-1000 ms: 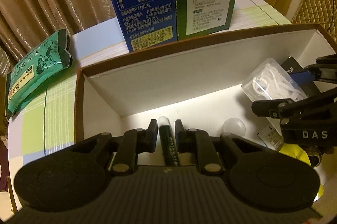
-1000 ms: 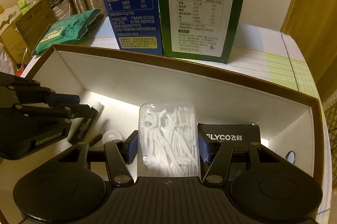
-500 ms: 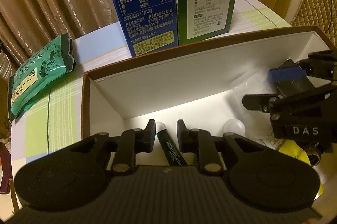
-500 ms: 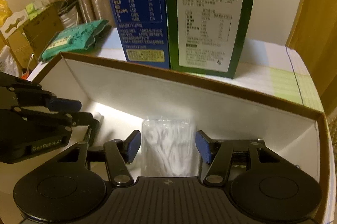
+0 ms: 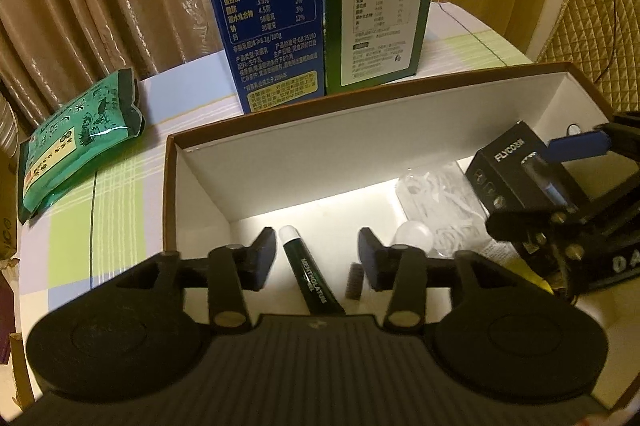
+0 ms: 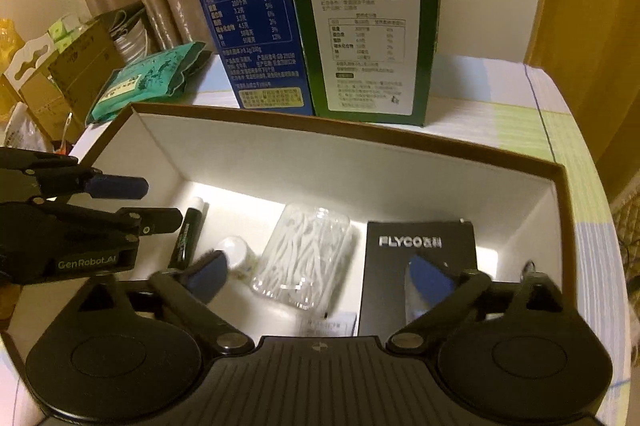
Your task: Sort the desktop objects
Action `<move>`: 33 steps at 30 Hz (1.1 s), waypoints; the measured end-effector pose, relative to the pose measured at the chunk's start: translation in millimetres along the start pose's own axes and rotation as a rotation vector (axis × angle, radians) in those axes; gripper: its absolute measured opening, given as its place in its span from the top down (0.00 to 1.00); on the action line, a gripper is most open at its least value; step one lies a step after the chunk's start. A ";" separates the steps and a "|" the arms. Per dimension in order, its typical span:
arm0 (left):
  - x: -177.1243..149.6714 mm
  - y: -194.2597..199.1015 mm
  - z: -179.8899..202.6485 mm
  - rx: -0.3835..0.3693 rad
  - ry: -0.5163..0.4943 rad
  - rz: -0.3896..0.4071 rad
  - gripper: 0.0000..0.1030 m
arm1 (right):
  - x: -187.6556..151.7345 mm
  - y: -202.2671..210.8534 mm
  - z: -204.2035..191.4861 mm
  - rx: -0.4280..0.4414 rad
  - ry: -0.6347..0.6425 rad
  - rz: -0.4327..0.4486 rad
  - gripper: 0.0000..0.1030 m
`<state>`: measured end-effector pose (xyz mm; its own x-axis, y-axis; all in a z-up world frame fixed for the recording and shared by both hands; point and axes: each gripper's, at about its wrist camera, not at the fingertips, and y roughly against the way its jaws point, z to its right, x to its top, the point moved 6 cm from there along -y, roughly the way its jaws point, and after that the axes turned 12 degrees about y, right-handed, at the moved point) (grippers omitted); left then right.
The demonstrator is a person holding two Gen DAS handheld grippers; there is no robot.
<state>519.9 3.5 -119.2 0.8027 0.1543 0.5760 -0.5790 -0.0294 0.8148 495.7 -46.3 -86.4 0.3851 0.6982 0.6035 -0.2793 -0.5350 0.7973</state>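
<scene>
Table: the round table with a pale checked cloth [image 5: 72,210] spreads out under and beyond both my grippers.
Storage box: the open brown-rimmed cardboard box with white inside walls [image 5: 360,154] sits right below my tools; both point down into it.
Blue carton: the tall blue milk carton with yellow label panels [image 5: 268,14] stands past the box's far wall, ahead of my left gripper.
Green carton: the tall dark green carton with a white nutrition label [image 6: 368,38] stands touching the blue one, ahead of my right gripper.
Tea pack: the teal foil pouch [image 5: 76,142] lies on the cloth, well off to the left of my left gripper.
Black box: the flat black Flyco-branded carton [image 6: 420,266] lies on the box floor under my right gripper's right finger.
Floss picks: the clear plastic case of white floss picks [image 6: 304,254] lies on the floor between my right gripper's fingers, touched by neither.
Lip balm: the dark green Mentholatum stick with a white cap [image 5: 308,270] lies on the floor between my left gripper's fingers, clear of both.
Left gripper [image 5: 316,254]: jaws have just been opening, now partly apart, gripping nothing.
Right gripper [image 6: 320,278]: jaws have just been opening, now spread fully wide, gripping nothing.
</scene>
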 end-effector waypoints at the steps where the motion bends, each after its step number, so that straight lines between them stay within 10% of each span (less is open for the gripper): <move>1: -0.3 2.4 0.1 -0.002 0.005 0.001 0.51 | -1.6 3.1 -0.8 -0.003 0.000 -0.002 0.02; 10: -9.0 36.3 2.8 -0.023 0.018 0.041 0.25 | -16.4 30.2 -7.0 -0.010 -0.027 0.012 0.02; 33: -47.2 132.8 3.8 0.001 0.098 0.184 0.03 | -54.3 103.7 -31.9 -0.123 -0.057 0.076 0.02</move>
<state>405.7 -11.5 -37.9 0.6655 0.2419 0.7061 -0.7146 -0.0669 0.6963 417.8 -124.5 -36.1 0.4068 0.6283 0.6631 -0.4137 -0.5205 0.7469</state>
